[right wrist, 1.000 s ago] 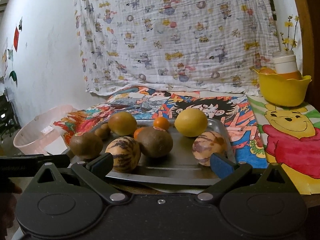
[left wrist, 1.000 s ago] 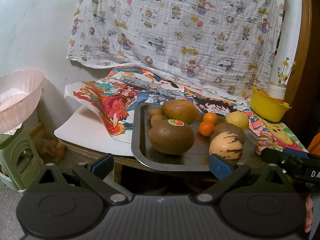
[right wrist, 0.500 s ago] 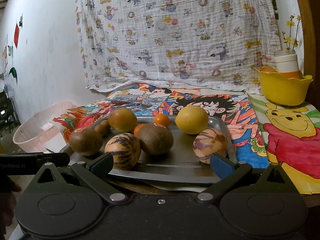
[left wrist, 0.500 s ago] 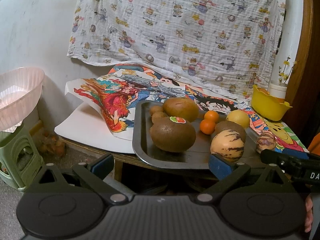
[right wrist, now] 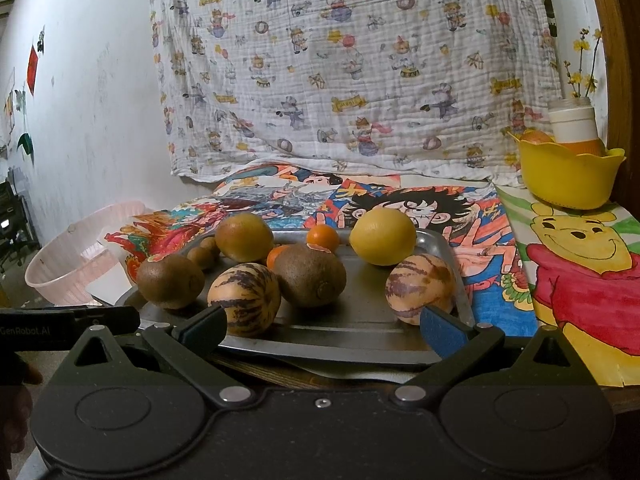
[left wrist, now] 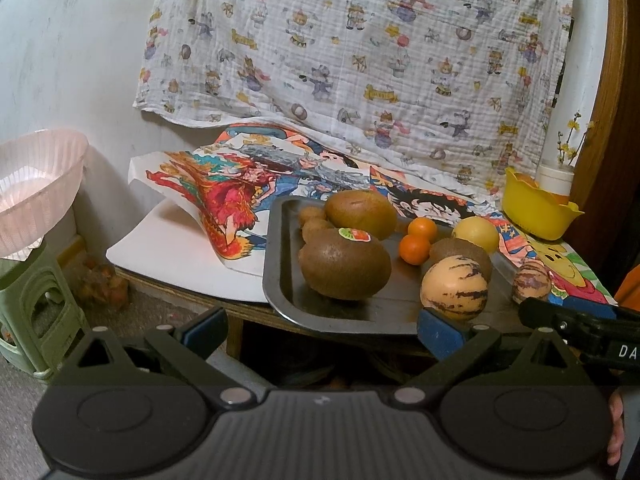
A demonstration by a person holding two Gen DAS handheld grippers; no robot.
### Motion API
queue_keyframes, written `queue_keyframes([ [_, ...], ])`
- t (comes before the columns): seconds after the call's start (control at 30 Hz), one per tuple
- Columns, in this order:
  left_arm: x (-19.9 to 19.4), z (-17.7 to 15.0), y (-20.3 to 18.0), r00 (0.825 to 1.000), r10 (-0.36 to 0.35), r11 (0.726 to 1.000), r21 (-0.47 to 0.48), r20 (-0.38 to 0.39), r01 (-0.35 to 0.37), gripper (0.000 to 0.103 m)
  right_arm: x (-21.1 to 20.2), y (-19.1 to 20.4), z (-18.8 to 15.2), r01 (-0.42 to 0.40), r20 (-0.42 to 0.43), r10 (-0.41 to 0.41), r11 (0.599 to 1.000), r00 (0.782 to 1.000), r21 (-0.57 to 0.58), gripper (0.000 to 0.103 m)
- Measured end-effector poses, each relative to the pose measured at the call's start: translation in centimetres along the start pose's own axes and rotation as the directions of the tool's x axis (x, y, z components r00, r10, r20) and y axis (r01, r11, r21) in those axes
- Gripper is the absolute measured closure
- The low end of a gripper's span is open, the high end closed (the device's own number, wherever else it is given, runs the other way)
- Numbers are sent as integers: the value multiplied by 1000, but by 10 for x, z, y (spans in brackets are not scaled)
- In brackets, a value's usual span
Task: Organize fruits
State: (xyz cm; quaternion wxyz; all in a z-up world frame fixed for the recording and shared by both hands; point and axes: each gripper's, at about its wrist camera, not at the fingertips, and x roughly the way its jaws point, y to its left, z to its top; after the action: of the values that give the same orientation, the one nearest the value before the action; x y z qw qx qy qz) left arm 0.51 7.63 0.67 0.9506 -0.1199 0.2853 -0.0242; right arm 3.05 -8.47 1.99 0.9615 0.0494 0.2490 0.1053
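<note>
A dark metal tray (left wrist: 280, 280) (right wrist: 360, 320) on the table holds several fruits: brown kiwis (left wrist: 344, 268) (right wrist: 310, 276), striped melons (left wrist: 454, 290) (right wrist: 244, 298) (right wrist: 420, 288), a yellow lemon (right wrist: 382, 236) (left wrist: 476, 234), small oranges (left wrist: 416, 248) (right wrist: 323, 237). My left gripper (left wrist: 320, 330) is open and empty, just short of the tray's near edge. My right gripper (right wrist: 320, 328) is open and empty at the tray's front edge; the left striped melon is just beyond its left finger.
A yellow bowl (right wrist: 568, 176) (left wrist: 536, 212) with a white bottle stands at the back right. A pink basket (left wrist: 36, 184) (right wrist: 76, 260) sits on a green stool (left wrist: 32, 312) left of the table. Cartoon posters cover the table; a printed cloth hangs behind.
Both grippers have edged slightly closer to the tray. Nothing was gripped or released; the fruits have not moved.
</note>
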Motion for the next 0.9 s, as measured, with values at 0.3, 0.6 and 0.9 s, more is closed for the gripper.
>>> queue_keyframes([
  [0.3, -1, 0, 1, 1000, 1, 1000, -13, -4, -1, 0, 0, 0, -1, 0, 0, 0, 1000, 1000, -1, 1],
  [0.6, -1, 0, 0, 1000, 4, 1000, -15, -4, -4, 0, 0, 0, 0, 0, -1, 0, 1000, 1000, -1, 1],
  [0.9, -1, 0, 1, 1000, 6, 1000, -18, -5, -6, 0, 1, 1, 0, 0, -3, 0, 1000, 1000, -2, 1],
])
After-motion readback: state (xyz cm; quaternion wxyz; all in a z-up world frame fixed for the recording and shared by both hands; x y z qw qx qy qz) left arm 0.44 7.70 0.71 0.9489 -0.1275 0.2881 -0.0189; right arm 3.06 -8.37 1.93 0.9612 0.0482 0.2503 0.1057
